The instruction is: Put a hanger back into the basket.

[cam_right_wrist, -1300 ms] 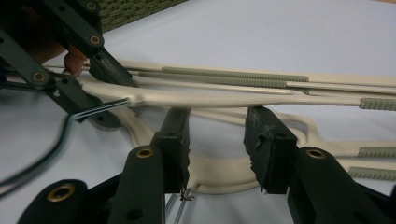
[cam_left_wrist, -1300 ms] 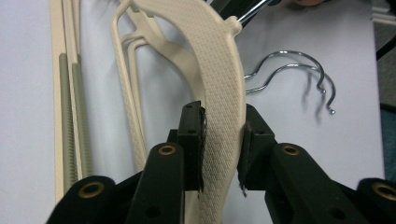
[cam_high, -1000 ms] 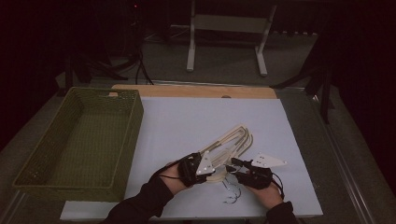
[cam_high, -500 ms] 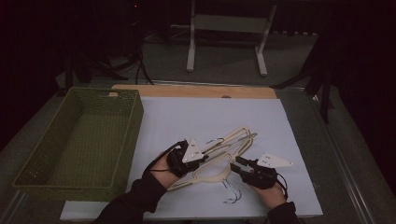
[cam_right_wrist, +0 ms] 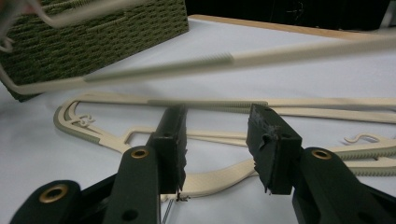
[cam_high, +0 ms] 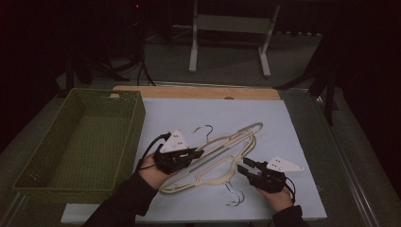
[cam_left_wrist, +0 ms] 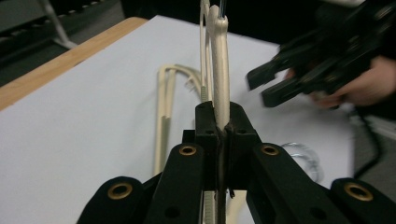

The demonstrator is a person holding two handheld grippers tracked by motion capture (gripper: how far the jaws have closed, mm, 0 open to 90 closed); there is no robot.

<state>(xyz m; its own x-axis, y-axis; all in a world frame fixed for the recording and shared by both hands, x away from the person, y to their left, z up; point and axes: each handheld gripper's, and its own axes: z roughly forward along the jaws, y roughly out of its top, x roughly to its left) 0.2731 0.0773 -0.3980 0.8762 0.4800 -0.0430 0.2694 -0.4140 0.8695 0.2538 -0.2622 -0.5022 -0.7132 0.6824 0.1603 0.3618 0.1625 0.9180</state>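
Cream plastic hangers with metal hooks lie overlapped on the white bench sheet. One is tilted up, pinched at its bar. Another's hook points toward the near edge.

Bare desk ahead and right of my tongs — hangers between them, basket walls the left.

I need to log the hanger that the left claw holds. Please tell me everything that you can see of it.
The hanger is cream, plastic by its look, thin and flat, with a silver wire hook. One arm has a ribbed strip. The left claw is shut on its edge and holds it tilted above the white sheet, over other cream hangers lying there. Whether it touches them I cannot tell.
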